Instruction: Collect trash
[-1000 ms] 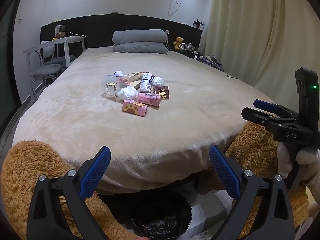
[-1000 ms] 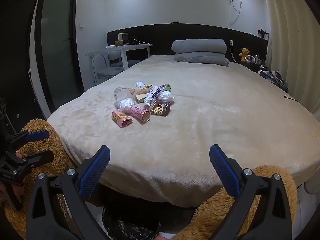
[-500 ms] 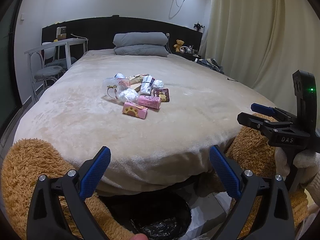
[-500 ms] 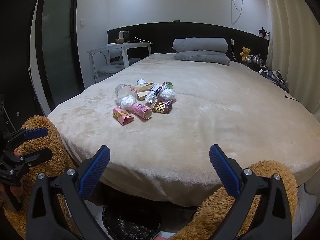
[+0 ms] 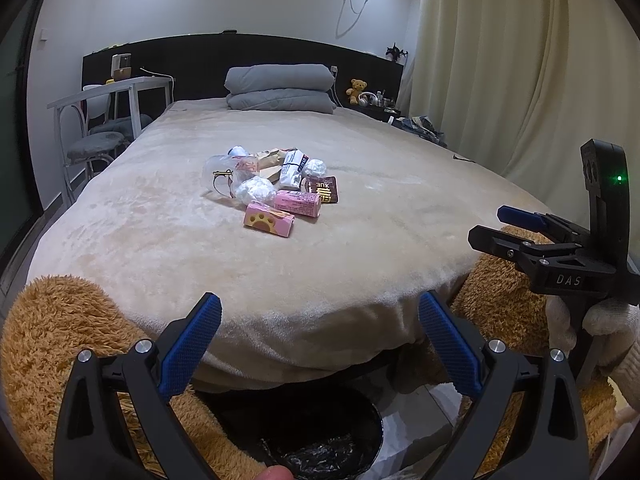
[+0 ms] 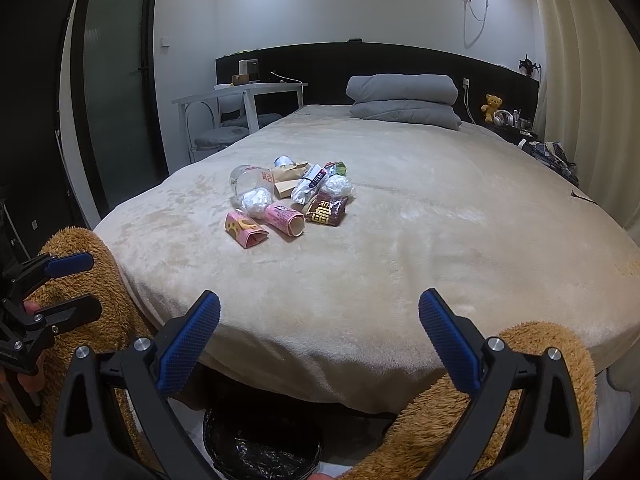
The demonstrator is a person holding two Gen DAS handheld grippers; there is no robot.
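Observation:
A heap of trash [image 5: 276,188] [image 6: 290,200] lies mid-bed: two pink cartons, crumpled white wads, a clear plastic bottle, a brown snack wrapper and paper bags. A black-lined bin [image 5: 316,436] [image 6: 262,446] stands on the floor below the bed's foot. My left gripper [image 5: 318,340] hangs open over the bin, short of the bed edge, holding nothing. My right gripper [image 6: 318,338] is also open and holds nothing; in the left wrist view the right gripper [image 5: 496,226] shows at the right. The left gripper [image 6: 74,286] appears at the left edge of the right wrist view.
The bed [image 5: 360,216] has a beige plush cover, with grey folded bedding [image 5: 280,88] at the head. Brown fuzzy sleeves [image 5: 56,336] flank both views. A white desk and chairs [image 5: 104,120] stand left of the bed, curtains [image 5: 520,72] to the right.
Both grippers have risen slightly and edged toward the bed, so the trash heap sits lower in both views. Both stayed open.

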